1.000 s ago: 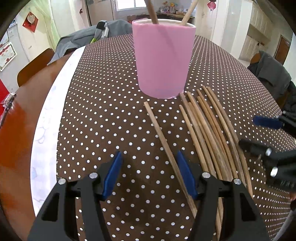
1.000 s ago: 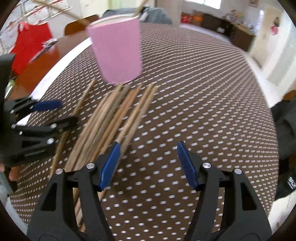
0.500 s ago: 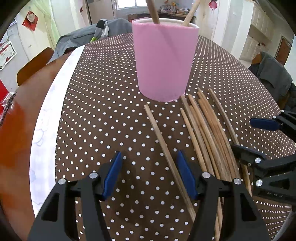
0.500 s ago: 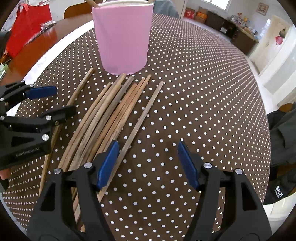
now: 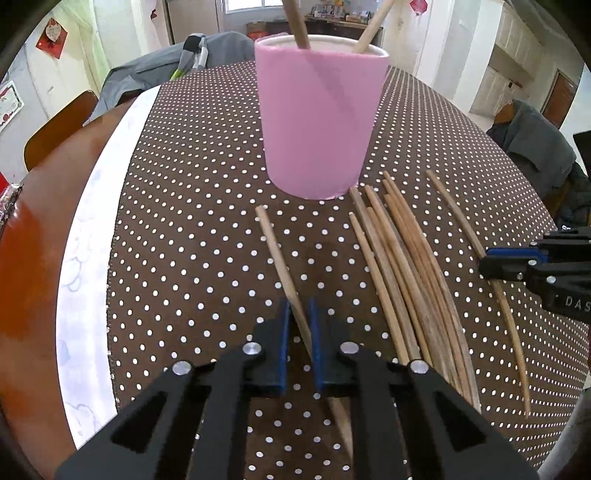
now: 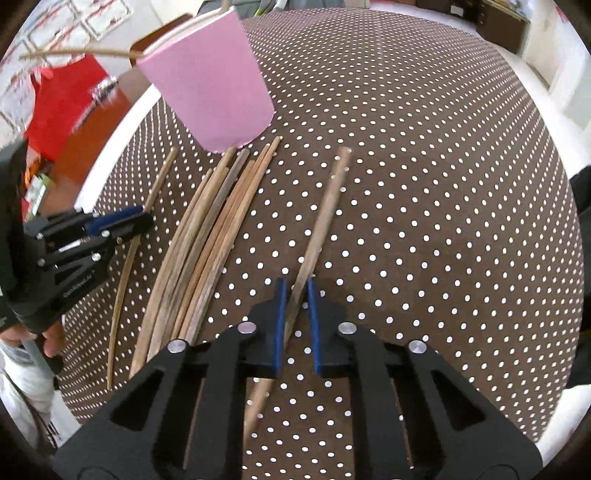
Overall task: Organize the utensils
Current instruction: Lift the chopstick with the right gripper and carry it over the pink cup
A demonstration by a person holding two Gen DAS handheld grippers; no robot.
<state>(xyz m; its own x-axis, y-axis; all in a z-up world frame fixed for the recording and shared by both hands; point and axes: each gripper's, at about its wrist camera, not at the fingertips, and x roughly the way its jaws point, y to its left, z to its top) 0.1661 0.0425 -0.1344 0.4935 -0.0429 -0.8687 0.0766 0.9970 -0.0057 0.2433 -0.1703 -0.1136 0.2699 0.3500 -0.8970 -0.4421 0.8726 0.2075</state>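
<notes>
Left gripper [image 5: 298,314] jaws have just clenched on a lone wooden chopstick [image 5: 275,251]; right gripper [image 6: 295,295] likewise grasps another chopstick [image 6: 325,218]. The loose chopstick bundle [image 5: 402,258] lies between them on the dotted surface [image 5: 192,221], the tall pink cup [image 5: 317,122] just beyond.

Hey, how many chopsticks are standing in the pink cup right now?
2. One chopstick rises near the left of the pink cup's rim, and the other leans out at its right. Shorter ones inside could be hidden.

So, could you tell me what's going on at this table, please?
A person is tidying wooden chopsticks into a pink cup. Each gripper has just closed on one stick: the left gripper on the leftmost chopstick, the right gripper on the rightmost chopstick. The remaining bundle lies on the dotted tablecloth.
</notes>
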